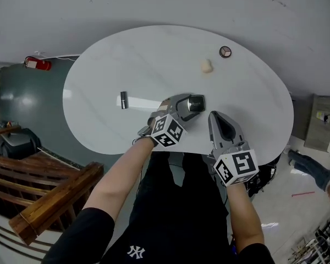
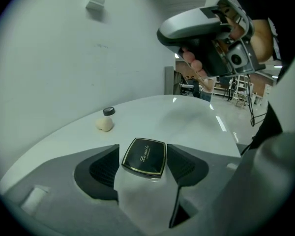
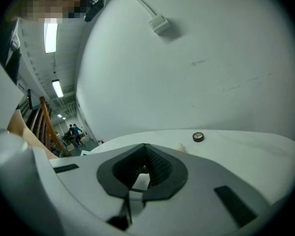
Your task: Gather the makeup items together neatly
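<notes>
I note a black square compact with a gold rim, closed, lying flat between the parted jaws of my left gripper. A pale sponge puff and a small round dark-rimmed pot sit near each other further back. A short silver tube lies alone, well apart to the left.

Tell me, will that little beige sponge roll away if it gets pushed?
Probably a little: the makeup sponge looks rounded like an egg, so it may wobble or roll on the smooth white table. It also looks soft and light, so it would likely squash rather than break.
</notes>
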`<action>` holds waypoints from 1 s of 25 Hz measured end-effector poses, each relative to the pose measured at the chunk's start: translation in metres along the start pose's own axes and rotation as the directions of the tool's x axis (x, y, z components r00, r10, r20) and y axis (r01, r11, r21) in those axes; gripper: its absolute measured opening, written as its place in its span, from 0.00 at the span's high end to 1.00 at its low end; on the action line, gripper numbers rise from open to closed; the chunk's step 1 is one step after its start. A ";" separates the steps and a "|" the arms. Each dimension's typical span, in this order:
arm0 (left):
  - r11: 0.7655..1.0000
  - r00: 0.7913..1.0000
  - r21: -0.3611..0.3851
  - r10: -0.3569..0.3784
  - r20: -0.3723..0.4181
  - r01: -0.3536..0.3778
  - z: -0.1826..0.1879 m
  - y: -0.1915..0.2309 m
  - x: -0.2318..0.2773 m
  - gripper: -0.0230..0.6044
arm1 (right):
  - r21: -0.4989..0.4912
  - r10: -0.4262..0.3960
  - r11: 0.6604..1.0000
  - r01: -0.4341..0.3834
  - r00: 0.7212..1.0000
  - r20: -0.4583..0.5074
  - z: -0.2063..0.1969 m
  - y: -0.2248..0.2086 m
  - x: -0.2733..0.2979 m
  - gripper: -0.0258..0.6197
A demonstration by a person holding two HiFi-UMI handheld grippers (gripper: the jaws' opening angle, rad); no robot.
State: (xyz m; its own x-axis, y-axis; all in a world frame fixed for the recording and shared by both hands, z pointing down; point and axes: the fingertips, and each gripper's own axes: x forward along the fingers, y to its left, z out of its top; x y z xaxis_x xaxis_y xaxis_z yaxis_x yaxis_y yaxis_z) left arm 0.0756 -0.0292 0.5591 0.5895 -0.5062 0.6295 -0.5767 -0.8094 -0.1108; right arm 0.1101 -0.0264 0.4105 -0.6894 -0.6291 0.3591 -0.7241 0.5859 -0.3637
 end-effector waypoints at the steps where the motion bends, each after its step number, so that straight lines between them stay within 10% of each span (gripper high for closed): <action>1: 1.000 1.000 0.010 -0.022 -0.008 0.022 -0.001 -0.001 0.003 0.50 | 0.001 0.005 1.000 -0.005 1.000 -0.003 0.000 -0.003 0.002 0.94; 25: 0.958 0.957 0.071 -0.267 -0.115 0.276 -0.012 -0.010 0.030 0.46 | -0.004 0.028 1.000 -0.028 0.998 -0.060 -0.007 -0.026 0.010 0.94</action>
State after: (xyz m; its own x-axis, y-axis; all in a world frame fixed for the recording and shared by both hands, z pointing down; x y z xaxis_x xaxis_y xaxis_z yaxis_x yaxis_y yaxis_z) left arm 0.0919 -0.0327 0.5880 0.6533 -0.2337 0.7202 -0.3498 -0.9367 0.0133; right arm 0.1220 -0.0450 0.4295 -0.7092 -0.5805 0.4000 -0.7044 0.6057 -0.3700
